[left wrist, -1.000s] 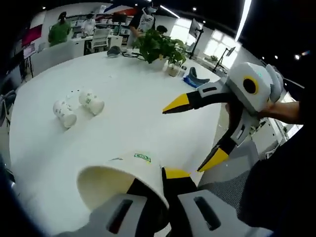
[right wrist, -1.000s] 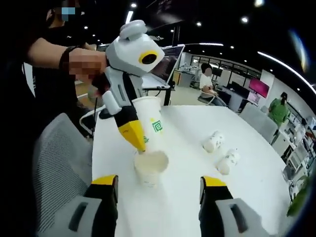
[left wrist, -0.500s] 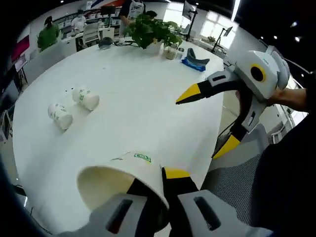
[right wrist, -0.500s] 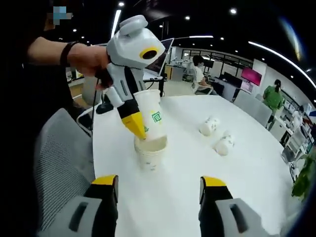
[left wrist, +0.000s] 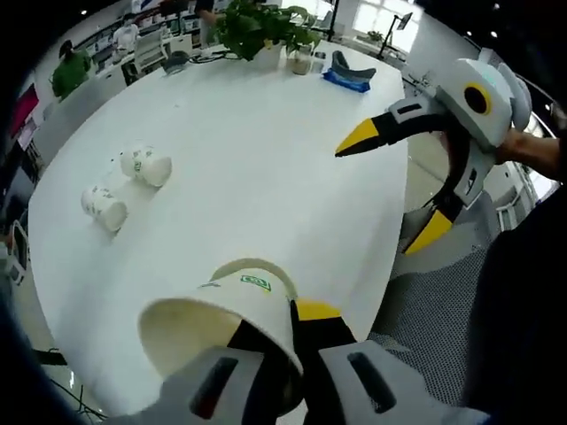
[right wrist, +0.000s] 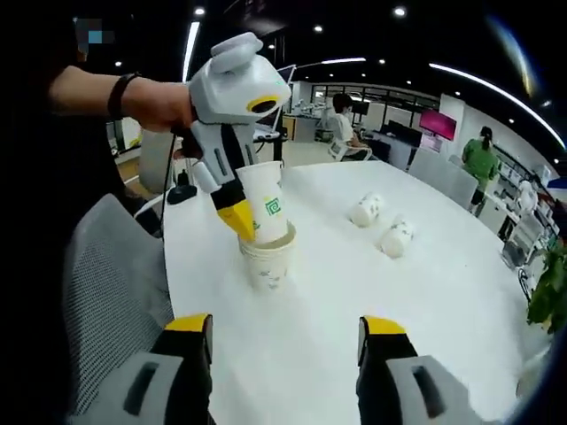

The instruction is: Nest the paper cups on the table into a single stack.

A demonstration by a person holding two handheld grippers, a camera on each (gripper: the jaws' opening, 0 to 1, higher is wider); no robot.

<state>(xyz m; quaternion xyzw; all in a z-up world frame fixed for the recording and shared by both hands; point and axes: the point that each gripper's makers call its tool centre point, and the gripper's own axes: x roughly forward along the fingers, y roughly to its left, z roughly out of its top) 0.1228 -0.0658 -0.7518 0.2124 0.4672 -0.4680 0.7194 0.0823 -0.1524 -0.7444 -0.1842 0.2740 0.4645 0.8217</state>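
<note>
An open office with ceiling lights and desks surrounds a large white round table point(right wrist: 372, 301), with a grey mesh chair point(right wrist: 115, 292) at its near edge.

In the right gripper view, the left gripper point(right wrist: 237, 221) sits at left, up ahead of the camera's own jaws. It is clamped on the rim wall of a held cup point(right wrist: 267, 205), one yellow tip outside and the other inside, as the left gripper view shows at its bottom edge. The held cup's base has entered the mouth of the standing cup point(right wrist: 267, 261) directly beneath it, but most of its body is above that rim, so the nesting looks only begun. Further right and well beyond, two fallen cups point(right wrist: 383, 225) lie on their sides near each other. The right gripper point(right wrist: 283, 341) hovers short of the pair with its jaws spread wide and nothing between them; the left gripper view shows it off to the right over the table edge, likewise agape.

To finish this step well, I judge the held cup should stay upright and centred over the standing one while it is pushed straight down. The lower cup is unsupported and light, so any sideways push could tip it. Releasing only once the cup is seated would avoid a crooked stack.
</note>
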